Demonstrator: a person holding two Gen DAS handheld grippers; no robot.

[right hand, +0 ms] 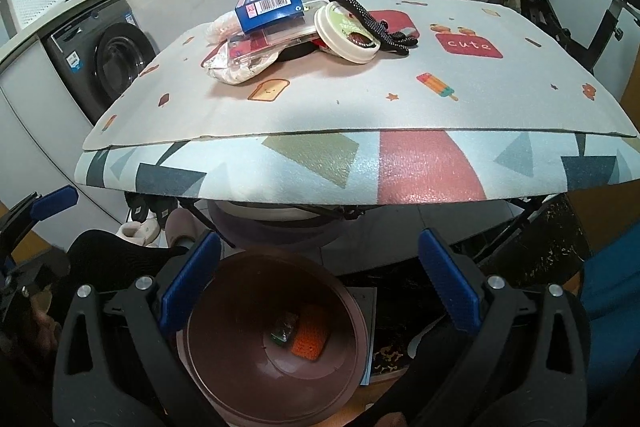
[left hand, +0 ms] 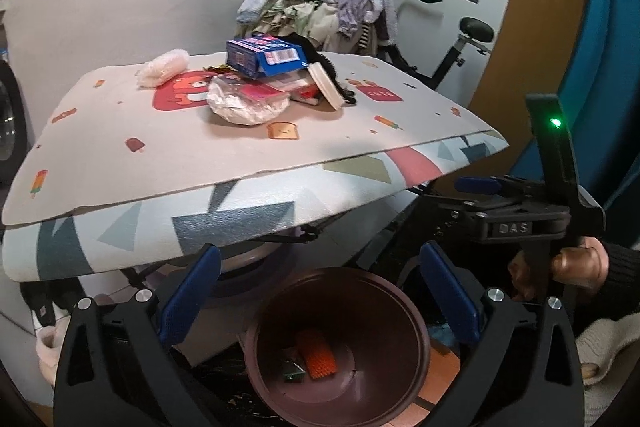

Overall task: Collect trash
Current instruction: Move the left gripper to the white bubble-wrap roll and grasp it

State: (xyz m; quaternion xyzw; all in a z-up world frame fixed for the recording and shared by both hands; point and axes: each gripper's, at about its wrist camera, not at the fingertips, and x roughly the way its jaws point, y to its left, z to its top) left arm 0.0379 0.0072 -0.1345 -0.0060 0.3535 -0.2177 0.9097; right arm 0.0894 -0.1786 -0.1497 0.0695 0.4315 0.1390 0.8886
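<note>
Both grippers — left gripper (left hand: 320,291) and right gripper (right hand: 320,283) — hang wide and empty over the brown bin (right hand: 224,379), low beside the table (right hand: 360,163). The bin sits just below the table edge, likely so the trash pile (right hand: 280,27) drops in easily

Table (right hand: 400,99): near half bare, open to a reach from the front edge. Far half: trash heap at centre, blue box (right hand: 269,7) on top, round lid (right hand: 346,35) and black cord (right hand: 372,23) on its right side. Bare mat right of the heap. Bin (right hand: 276,347) on the floor before the table: mouth open, unobstructed from above; table edge overhangs just behind it.
</note>
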